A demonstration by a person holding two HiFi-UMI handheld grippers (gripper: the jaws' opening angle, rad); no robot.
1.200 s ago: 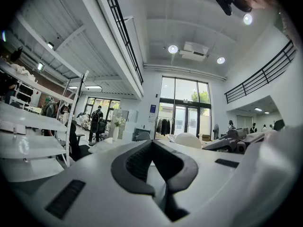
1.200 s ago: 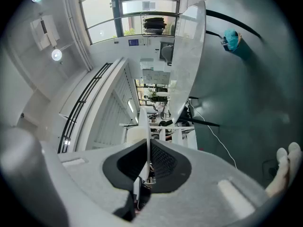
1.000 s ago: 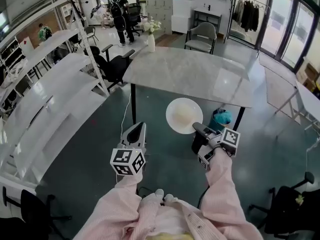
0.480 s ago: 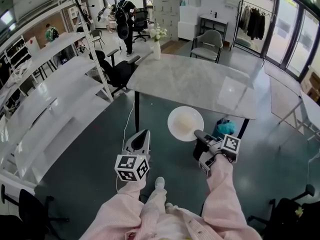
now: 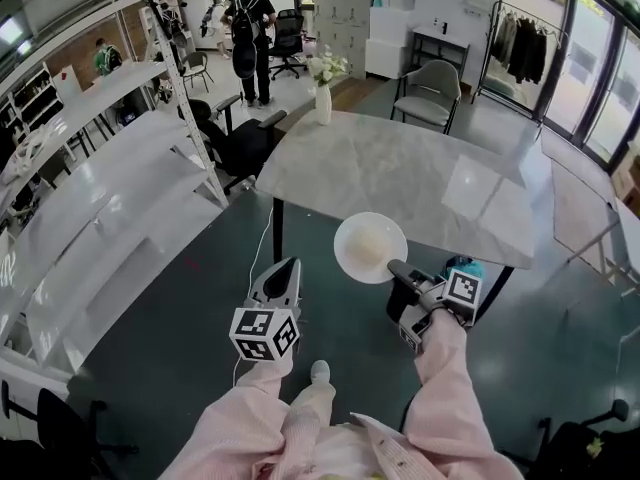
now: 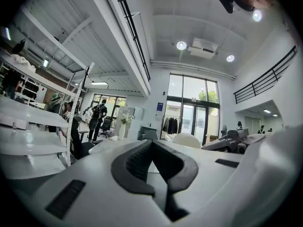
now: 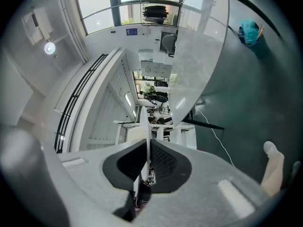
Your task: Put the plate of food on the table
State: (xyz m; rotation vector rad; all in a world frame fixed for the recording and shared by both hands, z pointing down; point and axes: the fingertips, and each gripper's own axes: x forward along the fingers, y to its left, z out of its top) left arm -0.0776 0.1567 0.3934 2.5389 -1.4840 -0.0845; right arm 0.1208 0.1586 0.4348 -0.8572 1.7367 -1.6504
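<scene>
A white plate with pale food on it hangs level in the air just in front of the near edge of the grey marble table. My right gripper is shut on the plate's near rim. In the right gripper view the plate shows edge-on, pinched between the dark pads, with the table beyond. My left gripper floats to the left of the plate, shut and holding nothing. In the left gripper view the plate shows ahead beyond the closed pads.
A vase of flowers stands at the table's far left corner. White shelving runs along the left. A teal bin sits under the table's near right edge. Chairs and a person are beyond the table.
The plate and both grippers have come closer to the table's near edge. The right gripper's hold on the rim is the same, and the left gripper stays shut.
</scene>
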